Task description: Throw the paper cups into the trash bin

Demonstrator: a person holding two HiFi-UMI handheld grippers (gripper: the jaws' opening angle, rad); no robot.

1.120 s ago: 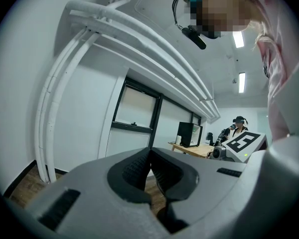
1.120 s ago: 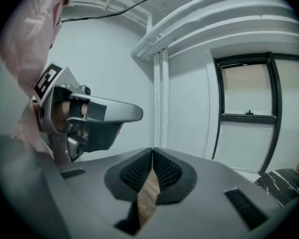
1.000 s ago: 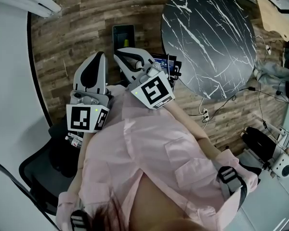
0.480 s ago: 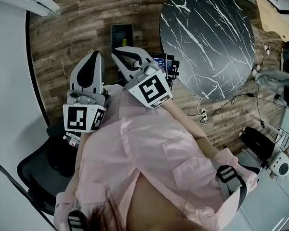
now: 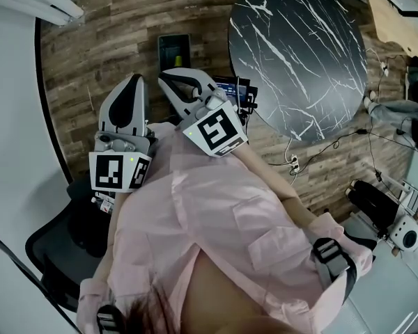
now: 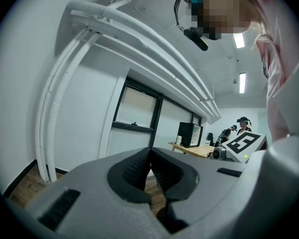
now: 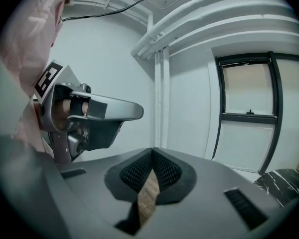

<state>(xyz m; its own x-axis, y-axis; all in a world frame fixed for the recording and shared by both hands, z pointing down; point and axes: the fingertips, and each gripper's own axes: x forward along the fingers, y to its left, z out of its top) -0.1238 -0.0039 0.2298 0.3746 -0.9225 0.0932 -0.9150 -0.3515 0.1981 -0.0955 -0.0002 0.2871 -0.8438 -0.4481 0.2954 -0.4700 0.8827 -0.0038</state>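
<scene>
No paper cup shows in any view. A dark rectangular container (image 5: 174,48) stands on the wood floor just beyond both grippers. My left gripper (image 5: 129,82) is held level in front of the person's chest; in its own view the jaws (image 6: 150,152) meet at the tips with nothing between them. My right gripper (image 5: 169,77) sits beside it, tilted slightly down, its jaws (image 7: 152,152) shut and empty. The left gripper (image 7: 92,114) also shows side-on in the right gripper view.
A round black marble table (image 5: 299,47) stands to the right of the grippers. A black chair (image 5: 56,245) is at the lower left, and cables (image 5: 313,152) trail on the floor. White walls with pipes (image 6: 114,29) and a dark-framed window (image 7: 249,113) lie ahead.
</scene>
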